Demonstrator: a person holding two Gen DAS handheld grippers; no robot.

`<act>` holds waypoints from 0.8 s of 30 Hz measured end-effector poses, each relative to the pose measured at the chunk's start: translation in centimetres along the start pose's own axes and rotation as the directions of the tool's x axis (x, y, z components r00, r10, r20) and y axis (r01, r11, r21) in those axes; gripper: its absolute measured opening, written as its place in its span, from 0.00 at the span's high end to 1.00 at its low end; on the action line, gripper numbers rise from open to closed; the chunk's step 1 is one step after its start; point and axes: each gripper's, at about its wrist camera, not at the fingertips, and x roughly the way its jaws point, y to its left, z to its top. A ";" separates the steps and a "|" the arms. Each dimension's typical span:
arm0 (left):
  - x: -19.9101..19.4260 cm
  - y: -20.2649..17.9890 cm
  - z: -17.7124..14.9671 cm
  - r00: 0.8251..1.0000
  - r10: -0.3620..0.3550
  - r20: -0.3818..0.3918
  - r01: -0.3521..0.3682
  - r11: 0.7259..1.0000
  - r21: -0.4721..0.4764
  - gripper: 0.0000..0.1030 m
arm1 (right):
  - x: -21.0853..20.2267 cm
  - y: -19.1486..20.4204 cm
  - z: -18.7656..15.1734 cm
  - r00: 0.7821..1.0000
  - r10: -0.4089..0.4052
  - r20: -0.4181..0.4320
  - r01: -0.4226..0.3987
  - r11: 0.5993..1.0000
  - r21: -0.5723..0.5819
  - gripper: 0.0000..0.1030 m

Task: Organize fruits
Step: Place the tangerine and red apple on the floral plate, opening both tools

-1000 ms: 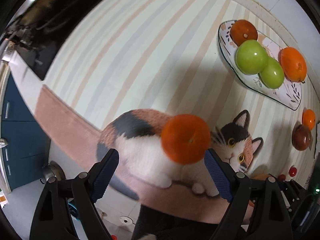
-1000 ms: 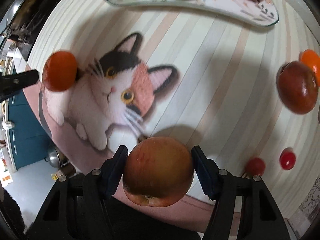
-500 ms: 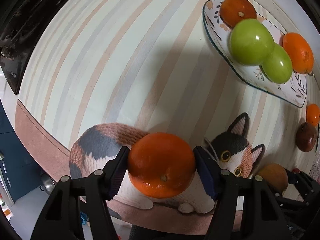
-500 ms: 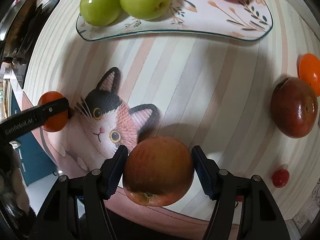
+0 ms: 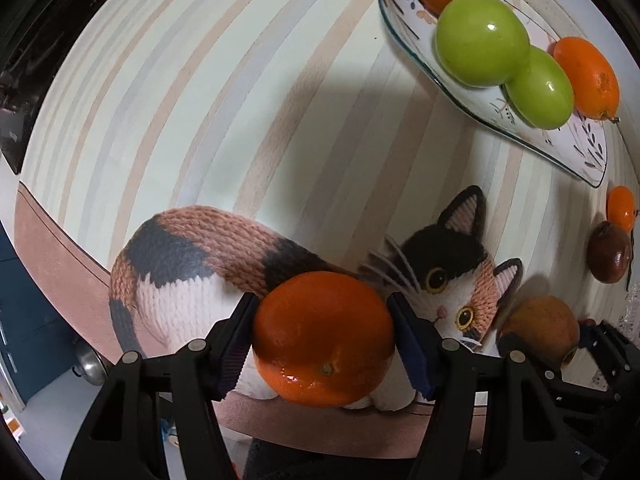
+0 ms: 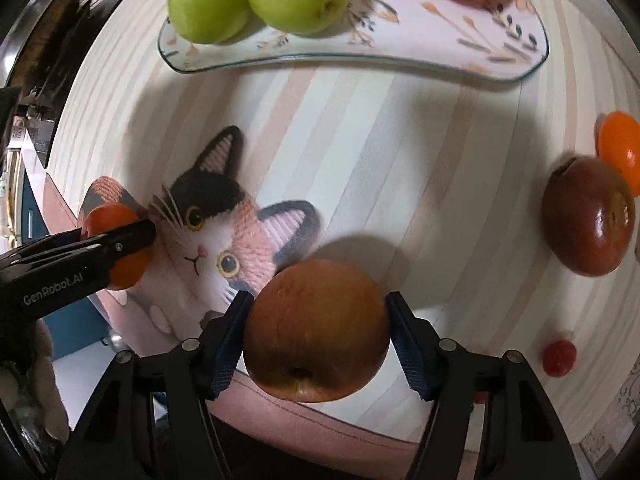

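My left gripper (image 5: pixel 322 336) is shut on an orange (image 5: pixel 324 338) and holds it above the cat print on the table mat. My right gripper (image 6: pixel 318 330) is shut on a reddish-yellow apple (image 6: pixel 316 330), also seen in the left wrist view (image 5: pixel 540 330). The glass fruit plate (image 5: pixel 400 28) lies at the far right with two green apples (image 5: pixel 482 38) and two oranges (image 5: pixel 588 76) on it; it spans the top of the right wrist view (image 6: pixel 400 36). The left gripper and its orange (image 6: pixel 116 216) show at the left of the right wrist view.
A dark red apple (image 6: pixel 590 218) and a small orange (image 6: pixel 620 152) lie on the mat at the right. A small red fruit (image 6: pixel 559 357) lies near the front edge. The table's edge runs along the left and bottom, with blue cabinets (image 5: pixel 20 292) below.
The left gripper closed on the orange and moved forward toward the plate. The right gripper has carried the apple forward too; the plate looks larger in both views.
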 end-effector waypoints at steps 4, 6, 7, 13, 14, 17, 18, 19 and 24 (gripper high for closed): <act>-0.5 -0.4 0.4 1.000 0.005 0.022 -0.006 1.000 0.021 0.39 | -0.3 -0.5 0.3 0.999 0.002 0.051 -0.003 1.000 0.014 0.33; -1.4 -1.2 0.5 0.999 -0.015 0.034 0.014 0.999 0.029 0.39 | -2.0 -2.0 0.7 0.997 0.019 0.079 -0.021 0.999 0.033 0.33; -2.1 -1.4 0.6 0.999 -0.029 0.039 0.028 0.999 0.034 0.39 | -2.7 -2.5 0.9 0.995 0.030 0.100 -0.035 0.998 0.047 0.33; -9.1 -5.6 4.3 0.981 -0.150 0.124 0.137 0.985 0.108 0.39 | -7.4 -5.6 3.2 0.970 0.075 0.233 -0.108 0.985 0.134 0.33; -10.1 -6.4 5.1 0.978 -0.157 0.136 0.140 0.982 0.124 0.39 | -8.1 -6.3 3.9 0.965 0.071 0.253 -0.111 0.983 0.146 0.33; -12.6 -8.5 9.3 0.973 -0.148 0.178 0.115 0.976 0.185 0.39 | -8.8 -7.5 6.1 0.955 0.068 0.290 -0.125 0.975 0.184 0.33; -12.9 -9.3 10.9 0.973 -0.131 0.189 0.091 0.974 0.206 0.39 | -8.9 -7.8 6.9 0.953 0.053 0.299 -0.118 0.972 0.203 0.33; -13.0 -9.7 12.1 0.974 -0.116 0.197 0.072 0.974 0.216 0.39 | -8.8 -8.2 7.7 0.951 0.045 0.305 -0.113 0.971 0.211 0.33; -10.6 -11.6 17.6 0.987 -0.050 0.150 0.006 0.961 0.275 0.39 | -6.4 -8.2 10.5 0.949 0.045 0.312 -0.127 0.960 0.250 0.33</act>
